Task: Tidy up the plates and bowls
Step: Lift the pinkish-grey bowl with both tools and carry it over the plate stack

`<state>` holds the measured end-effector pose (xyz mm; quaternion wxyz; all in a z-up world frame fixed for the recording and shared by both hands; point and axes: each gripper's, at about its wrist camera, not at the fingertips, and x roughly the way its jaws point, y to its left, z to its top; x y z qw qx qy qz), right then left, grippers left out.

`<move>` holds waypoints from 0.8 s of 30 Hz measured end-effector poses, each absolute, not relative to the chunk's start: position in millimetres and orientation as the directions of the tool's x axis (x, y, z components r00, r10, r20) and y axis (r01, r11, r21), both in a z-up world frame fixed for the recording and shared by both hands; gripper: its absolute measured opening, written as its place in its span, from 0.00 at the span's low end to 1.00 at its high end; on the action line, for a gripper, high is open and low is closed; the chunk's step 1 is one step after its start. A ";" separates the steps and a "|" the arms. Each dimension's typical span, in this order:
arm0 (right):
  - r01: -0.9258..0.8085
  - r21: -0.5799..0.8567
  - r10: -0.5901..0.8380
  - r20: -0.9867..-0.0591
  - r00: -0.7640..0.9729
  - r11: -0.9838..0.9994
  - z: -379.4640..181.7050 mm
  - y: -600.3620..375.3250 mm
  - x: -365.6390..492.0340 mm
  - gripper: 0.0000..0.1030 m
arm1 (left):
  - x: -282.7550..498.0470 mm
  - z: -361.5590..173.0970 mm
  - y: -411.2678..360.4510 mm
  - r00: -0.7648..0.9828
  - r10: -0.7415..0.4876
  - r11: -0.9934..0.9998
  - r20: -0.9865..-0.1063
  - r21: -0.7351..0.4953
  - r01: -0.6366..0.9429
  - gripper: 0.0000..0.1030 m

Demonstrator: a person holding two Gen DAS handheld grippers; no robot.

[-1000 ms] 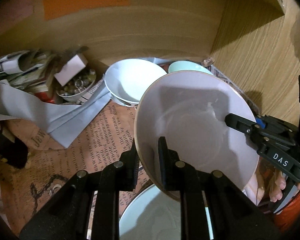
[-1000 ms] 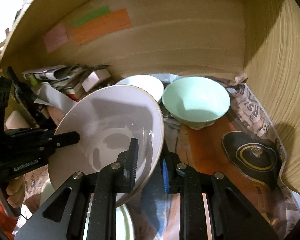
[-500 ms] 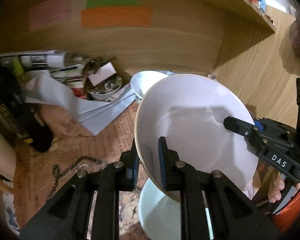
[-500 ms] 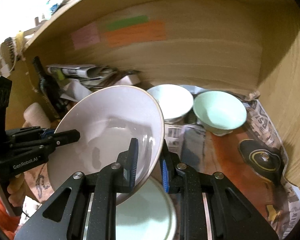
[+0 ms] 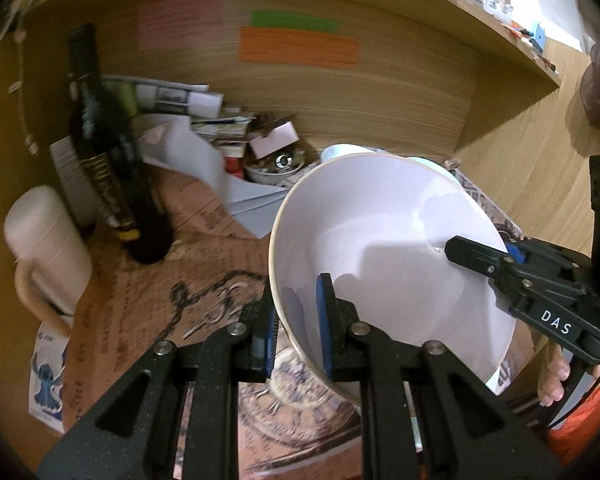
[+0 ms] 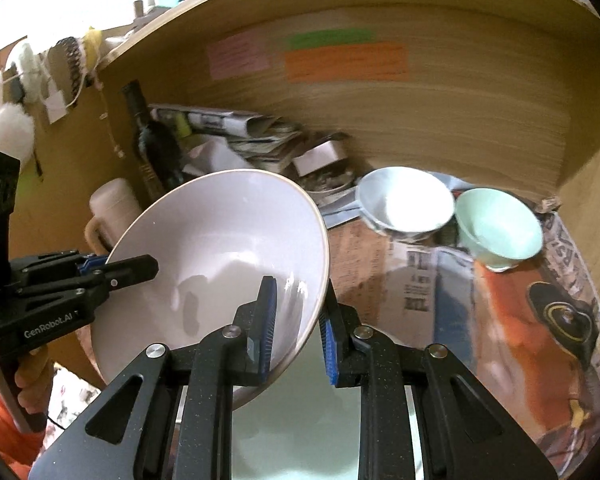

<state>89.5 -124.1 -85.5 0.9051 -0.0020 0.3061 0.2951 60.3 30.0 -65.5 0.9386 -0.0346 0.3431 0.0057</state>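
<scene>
White bowl (image 5: pixel 384 256) hangs tilted above the counter (image 5: pixel 204 264), near the dark bottle (image 5: pixel 108 160). Left claw (image 5: pixel 296 322) and right claw (image 6: pixel 298 322) each pinch an opposite rim, probably sharing its weight. Below it a pale dish (image 6: pixel 308 412) is mostly hidden; I cannot tell plate from bowl.

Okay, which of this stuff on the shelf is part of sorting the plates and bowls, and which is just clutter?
Part of the job:
- large white bowl, held at its rim by the left claw and right claw
- white bowl
- mint bowl

Just lying about:
- dark bottle
- cream mug
- newspapers
- sticky notes
</scene>
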 end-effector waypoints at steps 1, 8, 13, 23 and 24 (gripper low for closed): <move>-0.544 0.177 0.539 -0.558 0.631 0.820 -86.5 -119.2 87.7 0.18 | 56.5 -66.0 33.4 0.765 -0.008 0.997 -0.644 -0.062 -0.042 0.17; -0.583 0.164 0.556 -0.580 0.596 0.796 -92.4 -92.6 80.4 0.18 | 33.9 -74.1 55.1 0.759 0.024 0.993 -0.651 -0.074 -0.094 0.17; -0.602 0.154 0.557 -0.604 0.570 0.783 -97.8 -76.4 78.5 0.18 | 25.8 -85.3 69.9 0.748 0.038 0.988 -0.663 -0.086 -0.127 0.17; -0.636 0.133 0.545 -0.664 0.511 0.760 -116.6 -47.6 87.7 0.18 | 21.7 -109.2 91.6 0.702 0.050 0.978 -0.710 -0.109 -0.179 0.17; -0.638 0.132 0.543 -0.669 0.507 0.759 -117.9 -45.3 89.0 0.18 | 21.8 -111.1 93.9 0.698 0.052 0.977 -0.714 -0.109 -0.185 0.17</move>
